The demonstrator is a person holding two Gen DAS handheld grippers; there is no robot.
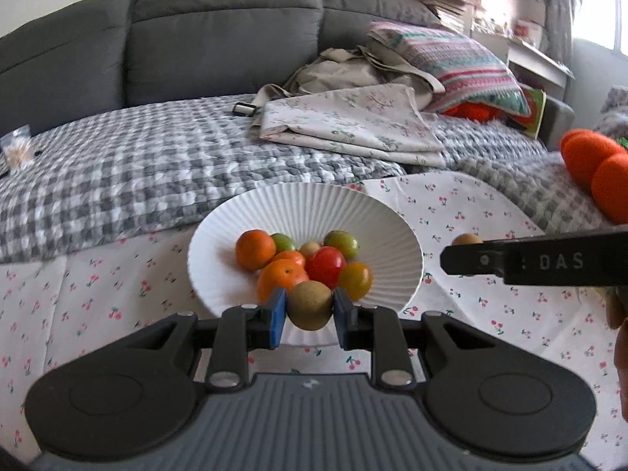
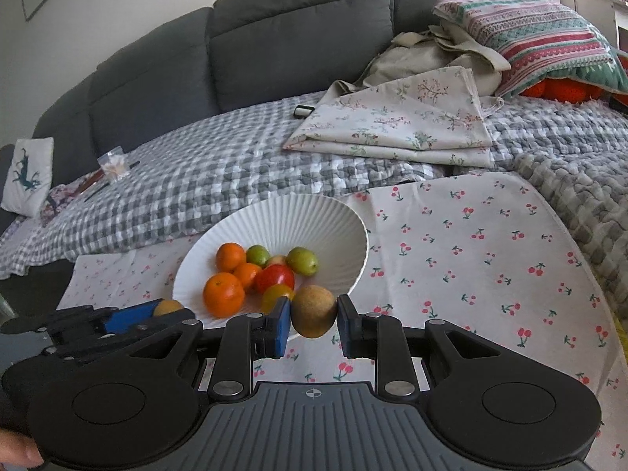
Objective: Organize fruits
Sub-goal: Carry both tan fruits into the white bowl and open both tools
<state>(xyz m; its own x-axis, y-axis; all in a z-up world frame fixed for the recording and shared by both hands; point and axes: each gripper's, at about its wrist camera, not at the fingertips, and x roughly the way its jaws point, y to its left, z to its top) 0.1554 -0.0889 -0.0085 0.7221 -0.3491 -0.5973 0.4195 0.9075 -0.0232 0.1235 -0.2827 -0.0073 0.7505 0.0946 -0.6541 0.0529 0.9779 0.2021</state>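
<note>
While each gripper carries a fruit of its own, the left gripper [image 1: 310, 310] pinches a round brownish-green kiwi-like fruit [image 1: 310, 305] between its blue pads [image 1: 278, 314], holding it at the near rim of the white ribbed ceramic bowl [image 1: 392, 243]. In the right wrist view the right gripper [image 2: 313, 320] clamps a second brown fuzzy fruit [image 2: 314, 310] in the same way, just at the bowl's near right edge, with the left gripper [image 2: 157, 314] visible low at the left and its own fruit showing as a brown patch beside a blue pad. From the left wrist view the right gripper appears as a black bar [image 1: 530, 261] lettered "DAS", with a sliver of its fruit [image 1: 466, 239] peeking above it, to the right of the bowl. Inside the bowl lie three orange mandarins [image 1: 255, 249], a red tomato [image 1: 325, 266], a yellow-orange tomato [image 1: 355, 280], two green fruits [image 1: 341, 243] and a small pale one [image 1: 309, 249], packed together and touching. The bowl rests on a white cloth printed with small red cherries [image 1: 490, 216]. Beyond it spreads a grey-and-white checked quilt [image 1: 137, 165], carrying a folded floral fabric [image 1: 353, 121], a crumpled beige cloth [image 1: 353, 66] and a striped pink-and-green cushion [image 1: 451, 62], all before the dark grey sofa back [image 1: 196, 31].
</note>
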